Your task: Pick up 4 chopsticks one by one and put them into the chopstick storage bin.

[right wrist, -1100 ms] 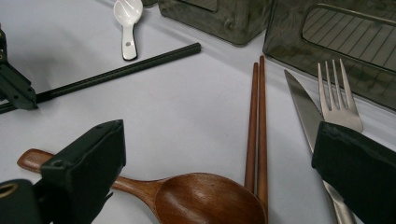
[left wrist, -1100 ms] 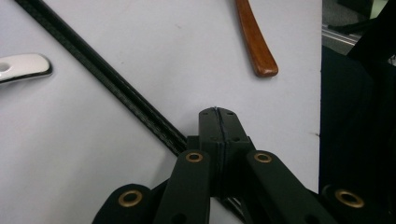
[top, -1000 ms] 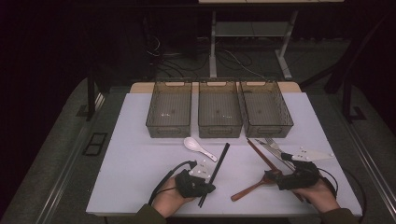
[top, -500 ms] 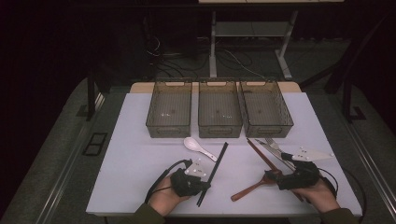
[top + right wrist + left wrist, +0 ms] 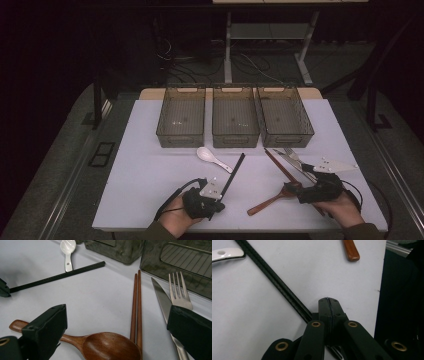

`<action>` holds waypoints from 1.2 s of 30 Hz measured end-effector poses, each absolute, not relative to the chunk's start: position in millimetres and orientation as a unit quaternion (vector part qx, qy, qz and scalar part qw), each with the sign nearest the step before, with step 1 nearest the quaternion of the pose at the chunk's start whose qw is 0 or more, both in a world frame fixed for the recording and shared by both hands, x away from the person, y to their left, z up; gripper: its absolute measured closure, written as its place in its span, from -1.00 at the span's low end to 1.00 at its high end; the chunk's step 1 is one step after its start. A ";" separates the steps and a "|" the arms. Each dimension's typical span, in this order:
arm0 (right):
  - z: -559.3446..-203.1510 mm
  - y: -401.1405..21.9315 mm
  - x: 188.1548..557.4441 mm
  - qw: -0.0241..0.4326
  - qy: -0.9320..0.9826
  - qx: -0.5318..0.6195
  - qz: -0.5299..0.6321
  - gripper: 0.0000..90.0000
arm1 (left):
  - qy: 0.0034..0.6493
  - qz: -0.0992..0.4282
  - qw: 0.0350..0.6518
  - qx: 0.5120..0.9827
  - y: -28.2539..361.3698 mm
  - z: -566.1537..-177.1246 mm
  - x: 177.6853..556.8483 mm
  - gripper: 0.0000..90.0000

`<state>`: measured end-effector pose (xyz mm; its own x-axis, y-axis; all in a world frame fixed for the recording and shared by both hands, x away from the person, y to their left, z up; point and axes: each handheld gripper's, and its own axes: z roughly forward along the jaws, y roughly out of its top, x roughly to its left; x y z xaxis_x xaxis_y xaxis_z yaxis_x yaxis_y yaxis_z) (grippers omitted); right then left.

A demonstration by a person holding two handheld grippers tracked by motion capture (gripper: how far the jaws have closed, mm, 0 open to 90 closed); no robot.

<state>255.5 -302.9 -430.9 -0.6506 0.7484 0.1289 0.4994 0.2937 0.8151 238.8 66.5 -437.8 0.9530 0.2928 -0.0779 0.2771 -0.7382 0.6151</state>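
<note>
Since a second ago little has changed: my left gripper (image 5: 216,200) has edged slightly along the near side of the table (image 5: 150,170), and my right gripper (image 5: 300,190) has kept its place.

My left gripper's jaws are pressed fully together, and the black chopsticks (image 5: 231,174) lie just beside them on their left; I cannot tell whether the tips pinch the near end. From there the black chopsticks slant away toward the far right, passing close to the white spoon (image 5: 209,157).

My right gripper's jaws stand wide apart with nothing clamped. Between them lie the wooden spoon (image 5: 100,346), the brown chopsticks (image 5: 136,305), and, toward the right jaw, the knife (image 5: 161,298) and fork (image 5: 178,293), whose handles run under that jaw.

Three grey bins (image 5: 235,120) stand in a row at the far side, just beyond the cutlery.

The left gripper view gives the closed seam of my jaws and the wooden spoon's handle end (image 5: 350,250). The right gripper view separates knife from fork, which blur together from above.
</note>
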 end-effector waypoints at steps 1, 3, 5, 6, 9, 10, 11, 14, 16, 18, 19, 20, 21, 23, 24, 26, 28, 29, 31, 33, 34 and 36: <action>-430.9 -302.9 255.5 0.140 0.792 0.394 0.445 -0.93 | 0.155 0.013 0.329 0.931 67.3 -437.9 238.5 0.98; -430.8 -302.9 255.4 0.140 0.791 0.394 0.446 -0.93 | 0.160 0.016 0.328 0.931 70.2 -437.7 238.4 0.98; -430.7 -302.9 255.1 0.140 0.791 0.394 0.446 -0.93 | 0.166 0.022 0.325 0.931 74.6 -437.1 238.7 0.98; -430.7 -302.9 255.0 0.140 0.791 0.395 0.446 -0.93 | 0.168 0.025 0.323 0.931 76.9 -436.6 239.2 0.98; -430.8 -302.9 255.2 0.140 0.791 0.395 0.446 -0.93 | 0.176 0.037 0.317 0.931 82.7 -435.6 240.0 0.98; -430.7 -302.9 255.1 0.140 0.791 0.394 0.446 -0.93 | 0.180 0.039 0.317 0.931 84.7 -435.7 240.7 0.98; -430.7 -302.8 255.1 0.140 0.791 0.394 0.446 -0.93 | 0.180 0.041 0.315 0.931 87.0 -435.5 242.1 0.98; -430.6 -302.8 255.0 0.140 0.791 0.394 0.446 -0.93 | 0.190 0.048 0.312 0.930 92.6 -435.2 245.3 0.98; -430.5 -303.1 254.9 0.140 0.791 0.395 0.446 -0.93 | 0.196 0.055 0.309 0.929 95.6 -434.9 247.0 0.98; -430.5 -303.1 255.0 0.140 0.791 0.395 0.446 -0.93 | 0.201 0.066 0.306 0.928 100.4 -433.8 249.6 0.98; -430.5 -303.0 254.9 0.140 0.791 0.395 0.446 -0.93 | 0.207 0.073 0.304 0.927 103.1 -433.4 251.2 0.98; -430.5 -302.9 254.9 0.140 0.791 0.395 0.446 -0.93 | 0.217 0.082 0.301 0.925 109.0 -433.0 254.9 0.98; -430.5 -302.8 255.0 0.140 0.791 0.395 0.446 -0.93 | 0.217 0.082 0.301 0.925 109.0 -433.0 254.9 0.98; -430.5 -302.7 255.0 0.140 0.791 0.395 0.446 -0.93 | 0.228 0.085 0.302 0.922 113.9 -433.1 257.5 0.98; -430.5 -302.6 254.9 0.140 0.791 0.394 0.446 -0.93 | 0.230 0.086 0.302 0.921 115.9 -433.3 259.2 0.98; -430.5 -302.5 254.9 0.139 0.792 0.394 0.446 -0.93 | 0.229 0.084 0.304 0.921 117.1 -433.3 260.0 0.98; -430.6 -302.5 255.0 0.139 0.791 0.395 0.446 -0.93 | 0.229 0.080 0.308 0.920 116.5 -432.8 259.3 0.98; -430.6 -302.5 254.9 0.139 0.791 0.395 0.446 -0.93 | 0.231 0.079 0.311 0.919 115.9 -432.5 258.6 0.98; -430.7 -302.5 255.0 0.139 0.792 0.394 0.446 -0.93 | 0.224 0.077 0.317 0.919 115.6 -430.3 258.3 0.98; -430.9 -302.4 255.0 0.140 0.792 0.394 0.446 -0.93 | 0.219 0.077 0.331 0.915 114.7 -427.8 258.4 0.98; -430.9 -302.4 255.3 0.139 0.792 0.394 0.445 -0.93 | 0.218 0.075 0.343 0.911 113.2 -425.2 260.1 0.89; -431.0 -302.0 255.4 0.139 0.792 0.395 0.445 -0.93 | 0.217 0.075 0.349 0.909 111.8 -424.5 261.3 0.82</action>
